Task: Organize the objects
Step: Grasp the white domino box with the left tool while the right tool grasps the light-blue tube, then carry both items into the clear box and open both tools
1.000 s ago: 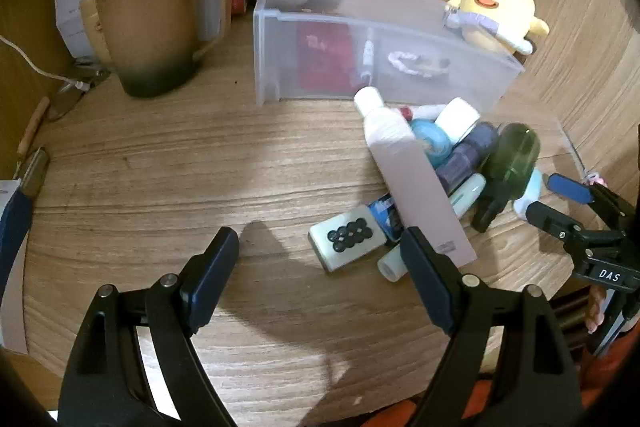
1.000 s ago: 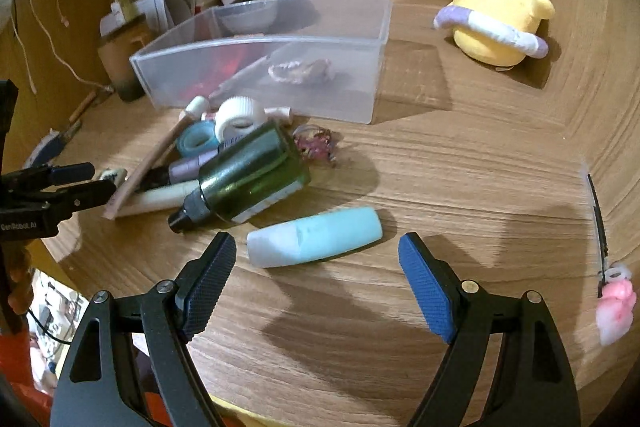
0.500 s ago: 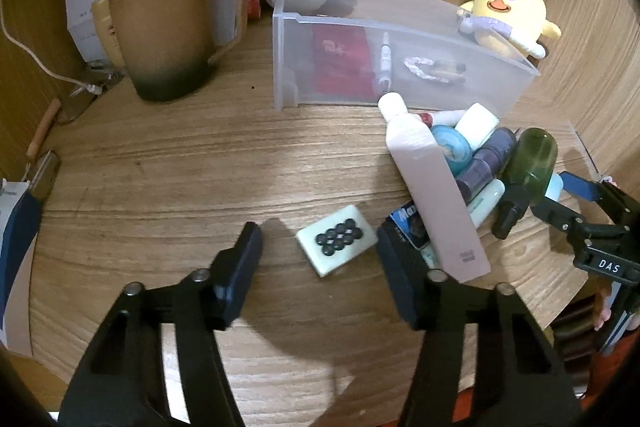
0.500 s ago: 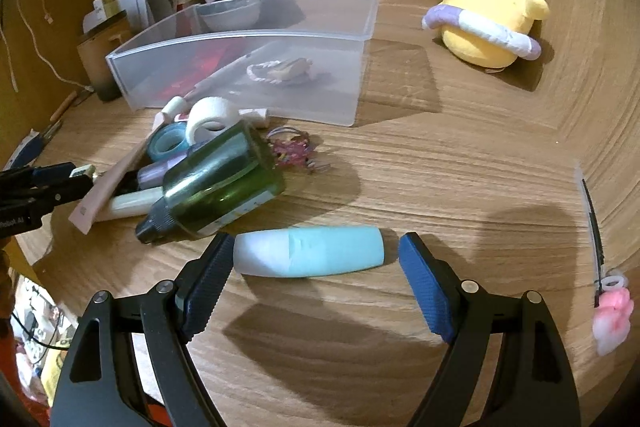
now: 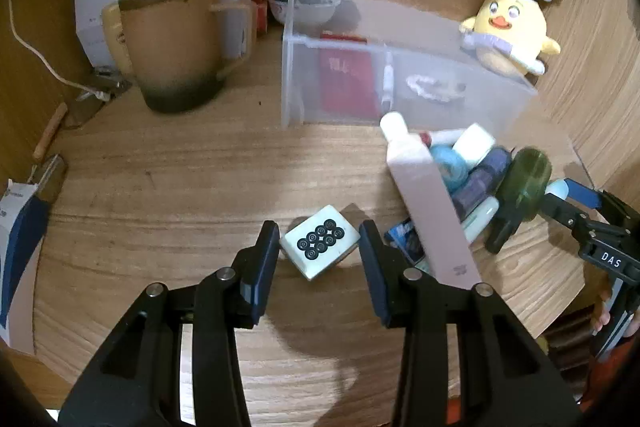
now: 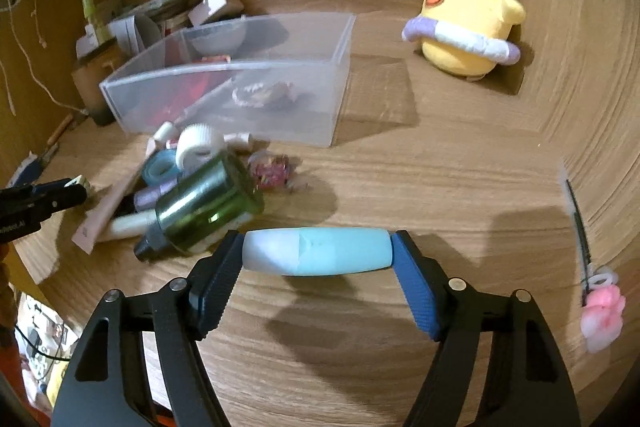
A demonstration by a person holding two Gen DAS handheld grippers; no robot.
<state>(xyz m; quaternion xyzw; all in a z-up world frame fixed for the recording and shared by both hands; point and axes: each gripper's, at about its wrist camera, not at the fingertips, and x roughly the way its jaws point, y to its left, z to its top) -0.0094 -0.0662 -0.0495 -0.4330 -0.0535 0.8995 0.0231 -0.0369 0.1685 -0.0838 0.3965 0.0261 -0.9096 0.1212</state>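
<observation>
My left gripper [image 5: 319, 247] is shut on a white mahjong tile [image 5: 320, 246] with black circles, its jaws on the tile's two sides, just above the wooden table. My right gripper [image 6: 318, 253] is shut on a light-blue tube [image 6: 318, 251], gripped end to end. A clear plastic bin [image 5: 400, 83] stands behind, also in the right wrist view [image 6: 240, 83], holding a red booklet and a white bead string. A pile lies in front of it: a pink tube [image 5: 430, 203], a green bottle [image 6: 208, 205], a tape roll [image 6: 196, 145].
A brown lidded mug [image 5: 172, 43] and white boxes stand at the back left. A yellow plush chick [image 6: 466, 23] sits at the back right by the wooden wall. A pink hair clip [image 6: 600, 307] lies at the right. A blue-white pack [image 5: 18, 227] lies at the left edge.
Both grippers moved forward and closed: the left onto the mahjong tile, which shifted away from the pile, and the right onto the light-blue tube.
</observation>
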